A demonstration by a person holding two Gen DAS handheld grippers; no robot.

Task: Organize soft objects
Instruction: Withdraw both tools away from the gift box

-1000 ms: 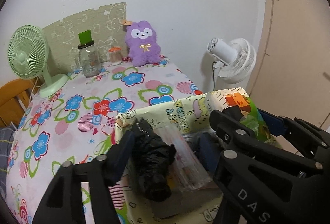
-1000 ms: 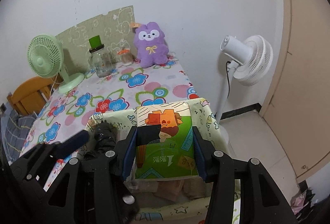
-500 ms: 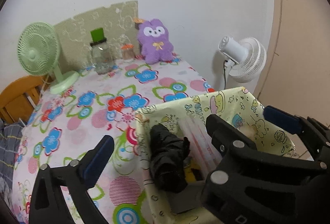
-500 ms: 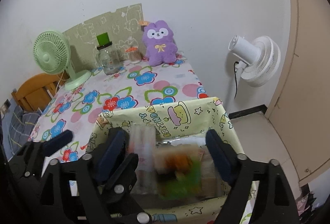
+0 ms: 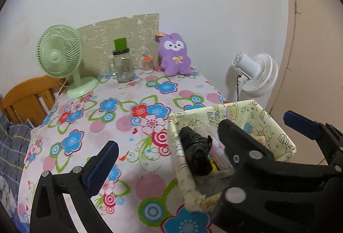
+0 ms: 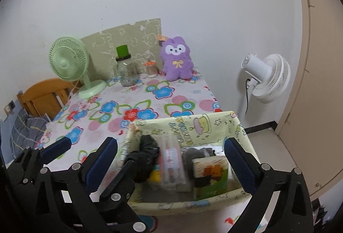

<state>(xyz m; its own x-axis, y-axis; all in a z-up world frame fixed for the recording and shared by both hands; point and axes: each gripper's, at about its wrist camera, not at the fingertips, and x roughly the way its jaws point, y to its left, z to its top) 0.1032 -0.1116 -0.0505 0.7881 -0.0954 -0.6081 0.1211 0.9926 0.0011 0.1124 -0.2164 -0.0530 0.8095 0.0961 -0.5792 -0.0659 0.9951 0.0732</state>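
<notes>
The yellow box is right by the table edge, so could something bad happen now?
Maybe. The yellow box sits at the table corner beside the floor, so a bump from the open right gripper could push it off. The green tissue pack leans on end against the right wall and may tip over. The left gripper, also open, has one finger inside the box near the black bag and could snag it.
</notes>
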